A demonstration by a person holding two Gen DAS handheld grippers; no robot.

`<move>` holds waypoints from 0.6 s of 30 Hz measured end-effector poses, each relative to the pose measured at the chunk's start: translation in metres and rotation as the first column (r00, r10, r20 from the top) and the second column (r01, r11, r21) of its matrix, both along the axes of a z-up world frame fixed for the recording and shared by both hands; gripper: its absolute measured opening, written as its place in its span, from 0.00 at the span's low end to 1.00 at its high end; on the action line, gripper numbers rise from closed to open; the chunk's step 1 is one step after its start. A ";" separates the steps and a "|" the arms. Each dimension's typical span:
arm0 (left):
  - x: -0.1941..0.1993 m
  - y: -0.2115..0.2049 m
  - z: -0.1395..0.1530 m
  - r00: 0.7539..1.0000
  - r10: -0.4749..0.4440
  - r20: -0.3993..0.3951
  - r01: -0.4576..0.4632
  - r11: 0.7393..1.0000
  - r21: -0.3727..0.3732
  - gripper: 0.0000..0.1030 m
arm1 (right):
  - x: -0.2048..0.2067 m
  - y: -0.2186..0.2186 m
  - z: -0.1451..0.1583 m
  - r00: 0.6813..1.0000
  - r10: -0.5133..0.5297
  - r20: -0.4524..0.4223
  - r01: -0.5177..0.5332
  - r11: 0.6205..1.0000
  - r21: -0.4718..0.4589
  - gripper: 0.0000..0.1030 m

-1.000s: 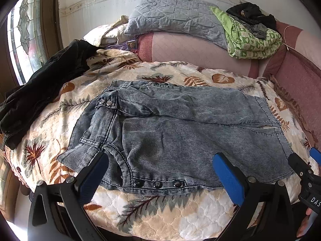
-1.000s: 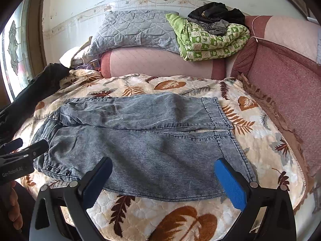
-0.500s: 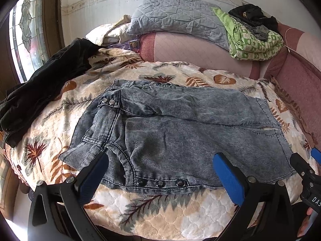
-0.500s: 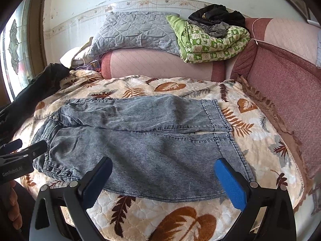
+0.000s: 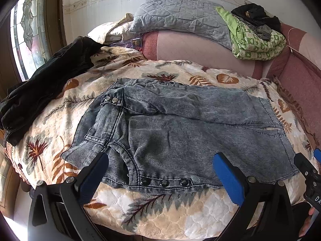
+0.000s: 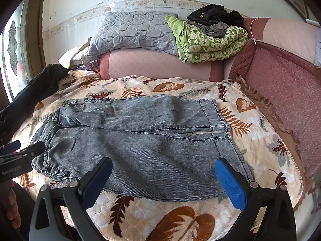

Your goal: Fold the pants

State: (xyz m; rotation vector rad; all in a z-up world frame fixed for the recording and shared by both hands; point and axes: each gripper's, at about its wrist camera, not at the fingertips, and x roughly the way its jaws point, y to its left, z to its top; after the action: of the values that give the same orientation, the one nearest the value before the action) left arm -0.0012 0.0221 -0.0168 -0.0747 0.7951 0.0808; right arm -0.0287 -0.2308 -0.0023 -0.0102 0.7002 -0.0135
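Observation:
Grey washed denim pants (image 5: 180, 128) lie flat on the leaf-patterned quilt, waistband to the left, leg hems to the right; they also show in the right wrist view (image 6: 140, 140). My left gripper (image 5: 160, 170) is open and empty, hovering just short of the near edge of the pants by the three dark snaps (image 5: 164, 182). My right gripper (image 6: 162, 177) is open and empty over the near leg. The left gripper shows at the left edge of the right wrist view (image 6: 20, 156); the right gripper shows at the right edge of the left wrist view (image 5: 309, 172).
A black garment (image 5: 46, 80) lies on the bed's left side by the window. A grey quilted pillow (image 5: 180, 20) and a green blanket (image 5: 254, 40) rest on the pink headboard bolster. A maroon padded wall (image 6: 280, 92) bounds the right side.
Both grippers have drawn slightly back and lifted; the pants appear a little farther off. The pants have not moved.

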 end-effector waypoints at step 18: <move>0.004 0.006 -0.004 1.000 0.003 -0.009 -0.003 1.000 -0.010 1.00 | 0.006 0.002 -0.003 1.000 0.012 -0.016 -0.012 1.000 -0.001 1.00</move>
State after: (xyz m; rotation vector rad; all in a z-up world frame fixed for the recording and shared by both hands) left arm 0.0024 0.0283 -0.0209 -0.0847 0.8046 0.0805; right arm -0.0227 -0.2288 -0.0056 -0.0156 0.7166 -0.0025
